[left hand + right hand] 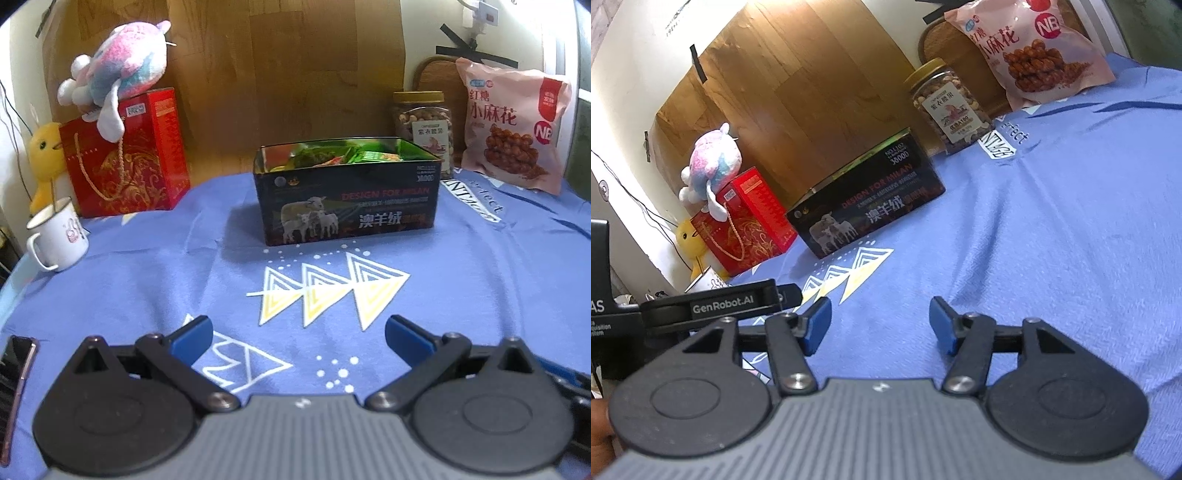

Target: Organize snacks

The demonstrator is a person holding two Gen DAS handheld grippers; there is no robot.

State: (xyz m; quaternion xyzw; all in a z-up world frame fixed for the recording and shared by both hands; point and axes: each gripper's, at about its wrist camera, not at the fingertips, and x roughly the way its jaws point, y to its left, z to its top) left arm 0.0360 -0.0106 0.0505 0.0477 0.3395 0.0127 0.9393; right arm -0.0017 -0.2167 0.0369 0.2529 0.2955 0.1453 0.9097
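**Both grippers empty, snacks gathered in the tin**

Left gripper [298, 338] low over the blue cloth [147, 280], jaws spread wide with nothing between the blue pads [195, 338]. Right gripper [880, 326] likewise released and bare, tilted, hovering just above the cloth near its front edge. Seen in the right view at far left, the black body of the left tool, lying just beside the right one.

Straight ahead of the left gripper, well apart from it, the open tin [347, 206] (black, with sheep printed on the side). Inside it, packets [332, 157] in green and orange, heaped up to about the rim; exact count impossible to tell. Lid absent, presumably to leave the top free for dropping things in.

Behind the tin to the right, a nut jar [424, 125] standing upright, and further right a pink bag [513, 125] propped against the far wall, probably leaned there to stay upright. No loose small packets visible on the cloth, so, by judgement, sorting into the tin looks largely done, with perhaps the jar and bag left to arrange.

At far left, a red gift bag [125, 155] with a plush toy [118, 70] perched on top, a yellow chick [46, 155] beside it, and a white mug [59, 236] nearer. At the near left edge, a phone [18, 369], partly cut off.
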